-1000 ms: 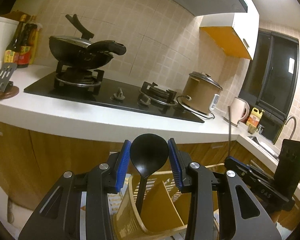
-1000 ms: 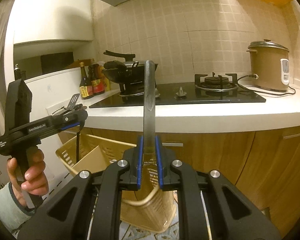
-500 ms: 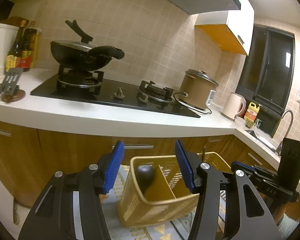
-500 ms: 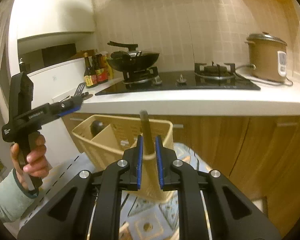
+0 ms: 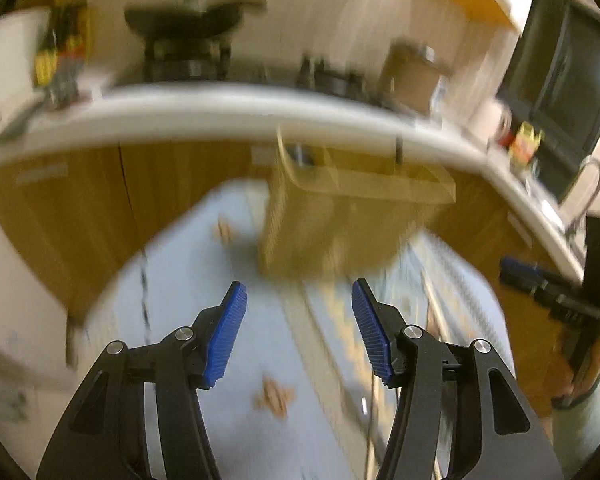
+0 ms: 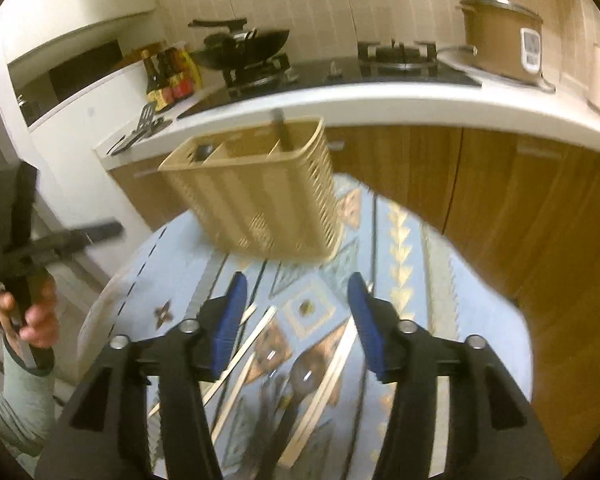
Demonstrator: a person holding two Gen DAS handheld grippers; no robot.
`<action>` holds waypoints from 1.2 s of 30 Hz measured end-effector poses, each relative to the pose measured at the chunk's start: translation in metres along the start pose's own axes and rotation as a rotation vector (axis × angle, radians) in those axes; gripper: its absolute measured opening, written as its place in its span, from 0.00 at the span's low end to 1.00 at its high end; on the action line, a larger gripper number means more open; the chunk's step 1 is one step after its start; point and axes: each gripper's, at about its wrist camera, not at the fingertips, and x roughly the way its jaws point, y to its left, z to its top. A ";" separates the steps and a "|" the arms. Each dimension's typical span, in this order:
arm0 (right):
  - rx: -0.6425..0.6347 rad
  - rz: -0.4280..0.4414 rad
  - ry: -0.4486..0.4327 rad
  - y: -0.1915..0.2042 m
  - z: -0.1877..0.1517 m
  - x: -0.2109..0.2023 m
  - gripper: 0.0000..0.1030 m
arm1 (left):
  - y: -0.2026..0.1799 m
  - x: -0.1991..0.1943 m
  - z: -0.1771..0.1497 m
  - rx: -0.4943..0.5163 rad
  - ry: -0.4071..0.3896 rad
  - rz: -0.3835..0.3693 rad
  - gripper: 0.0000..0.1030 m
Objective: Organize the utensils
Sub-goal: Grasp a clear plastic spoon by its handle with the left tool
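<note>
A beige slotted utensil basket (image 6: 260, 196) stands on a blue patterned cloth (image 6: 400, 248); it is blurred in the left wrist view (image 5: 340, 220). A black ladle (image 6: 202, 152) sits in its left compartment, and a dark utensil handle (image 6: 278, 124) sticks up from the right one. My right gripper (image 6: 296, 284) hovers short of the basket, jaws opening with nothing between them. My left gripper (image 5: 298, 292) is likewise opening and empty; it appears at the left (image 6: 100, 232), held by a hand (image 6: 36, 316). Wooden chopsticks (image 6: 240, 356) and a spoon (image 6: 304, 376) lie on the cloth under my right gripper.
Behind the basket runs a white counter (image 6: 380, 96) over wooden cabinets (image 6: 500, 200). It carries a black hob (image 6: 340, 72) with a wok (image 6: 252, 40), a rice cooker (image 6: 500, 24), sauce bottles (image 6: 168, 80) and a spatula (image 6: 146, 120).
Both grippers let go of their utensils, the ladle and the dark-handled one, which now stand in the basket. Both pulled back from the basket, tipped downward and opened.
</note>
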 end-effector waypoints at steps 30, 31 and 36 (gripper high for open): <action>-0.105 -0.132 0.436 0.048 -0.058 0.104 0.31 | -0.082 0.085 -0.086 0.186 0.343 0.141 0.27; -0.117 -0.143 0.437 0.051 -0.057 0.106 0.31 | -0.082 0.085 -0.085 0.187 0.344 0.143 0.27; -0.137 -0.186 0.447 0.055 -0.055 0.112 0.13 | -0.083 0.085 -0.083 0.175 0.340 0.119 0.10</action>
